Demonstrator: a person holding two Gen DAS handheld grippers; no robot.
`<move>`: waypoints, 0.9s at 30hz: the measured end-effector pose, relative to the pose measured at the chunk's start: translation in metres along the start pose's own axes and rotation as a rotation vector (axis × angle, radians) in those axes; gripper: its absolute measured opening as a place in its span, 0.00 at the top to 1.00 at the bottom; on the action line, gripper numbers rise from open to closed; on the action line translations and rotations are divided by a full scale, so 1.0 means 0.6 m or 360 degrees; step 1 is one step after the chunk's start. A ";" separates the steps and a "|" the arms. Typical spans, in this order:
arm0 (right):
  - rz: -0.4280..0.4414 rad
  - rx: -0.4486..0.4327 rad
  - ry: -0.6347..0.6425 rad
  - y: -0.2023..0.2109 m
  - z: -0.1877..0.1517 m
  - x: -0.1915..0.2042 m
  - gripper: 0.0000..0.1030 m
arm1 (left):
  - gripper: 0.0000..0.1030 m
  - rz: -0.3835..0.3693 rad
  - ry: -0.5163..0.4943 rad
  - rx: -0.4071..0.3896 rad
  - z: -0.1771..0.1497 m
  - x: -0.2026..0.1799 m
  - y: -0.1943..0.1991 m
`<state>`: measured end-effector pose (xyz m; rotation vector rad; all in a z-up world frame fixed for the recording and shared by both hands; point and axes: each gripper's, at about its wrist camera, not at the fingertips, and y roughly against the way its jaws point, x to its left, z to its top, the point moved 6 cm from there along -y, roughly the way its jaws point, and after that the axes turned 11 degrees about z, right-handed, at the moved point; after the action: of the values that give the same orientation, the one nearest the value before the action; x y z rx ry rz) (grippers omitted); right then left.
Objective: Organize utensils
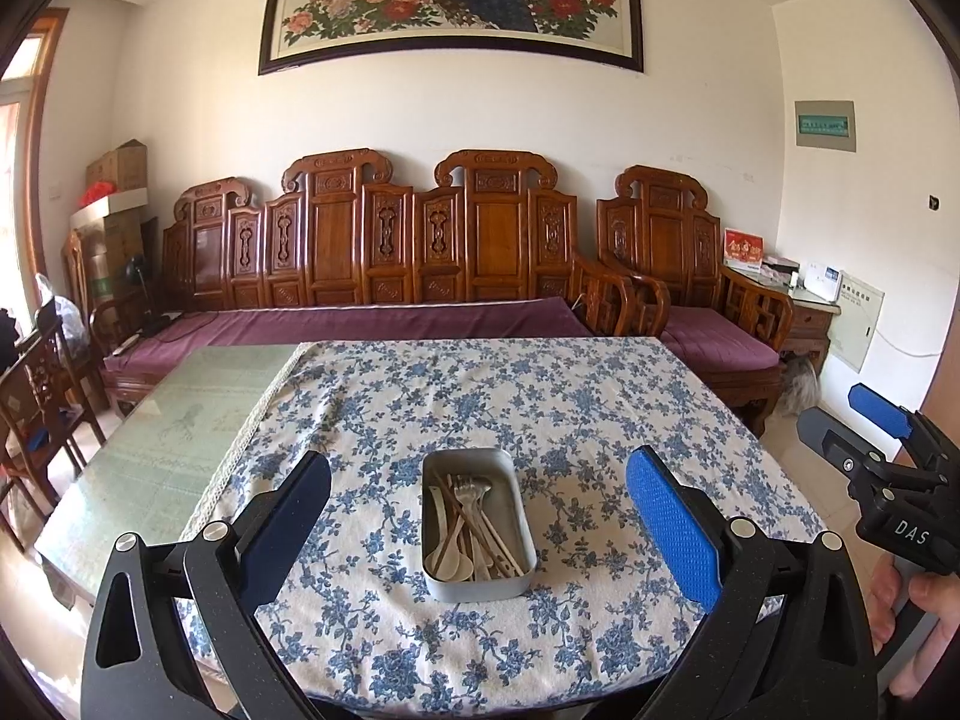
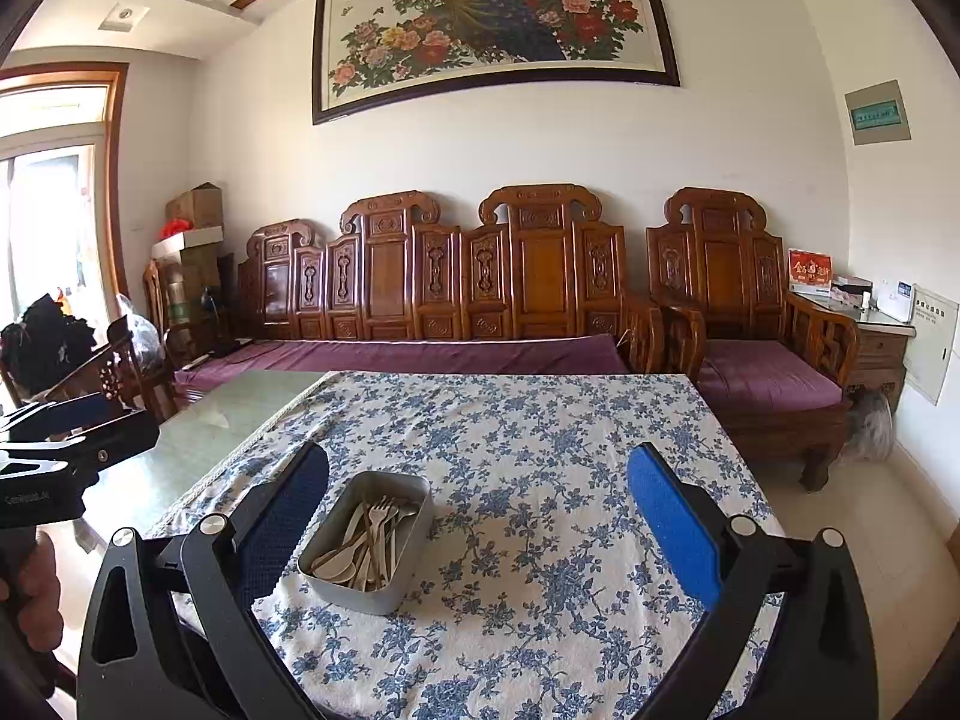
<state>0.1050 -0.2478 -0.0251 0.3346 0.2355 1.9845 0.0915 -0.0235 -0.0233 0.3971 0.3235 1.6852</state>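
Note:
A grey metal tray (image 1: pixel 516 516) (image 2: pixel 414 546) stands on the blue-flowered tablecloth (image 1: pixel 540 396) (image 2: pixel 540 420) near the table's front. Inside it lie pale spoons (image 1: pixel 447 564) (image 2: pixel 336 567), metal forks (image 1: pixel 471 489) (image 2: pixel 381 510) and chopsticks (image 1: pixel 480 531), all mixed together. My left gripper (image 1: pixel 478 516) is open and held above the near table edge, framing the tray from behind, apart from it. My right gripper (image 2: pixel 478 516) is also open and empty, with the tray just inside its left finger. The right gripper (image 1: pixel 864 444) also shows at the right edge of the left wrist view.
The cloth covers the right part of the table; bare green glass top (image 1: pixel 168 420) (image 2: pixel 198 438) lies to the left. A carved wooden sofa with purple cushions (image 1: pixel 360 324) stands behind, wooden chairs (image 1: pixel 36 396) at the left. A hand (image 1: pixel 918 618) holds the right gripper's handle.

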 end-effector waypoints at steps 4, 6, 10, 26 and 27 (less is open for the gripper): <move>-0.0001 -0.0001 -0.0002 0.000 0.000 0.000 0.03 | 0.08 0.0000 -0.0002 -0.0002 0.001 0.001 0.000; -0.0002 0.0000 0.0000 0.000 0.000 0.000 0.03 | 0.08 0.0002 -0.0001 -0.0003 0.000 0.001 0.000; -0.0001 0.0000 -0.0002 0.000 0.000 -0.001 0.03 | 0.08 0.0001 -0.0003 -0.0003 -0.001 0.000 0.000; 0.0000 -0.0002 -0.0002 -0.001 0.000 0.000 0.03 | 0.08 0.0005 0.0002 0.0001 -0.004 0.000 -0.005; 0.0000 -0.0001 -0.0002 -0.001 0.000 0.000 0.03 | 0.08 0.0004 0.0004 0.0003 -0.004 0.000 -0.006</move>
<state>0.1052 -0.2476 -0.0251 0.3350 0.2341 1.9842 0.0935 -0.0228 -0.0269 0.3969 0.3269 1.6883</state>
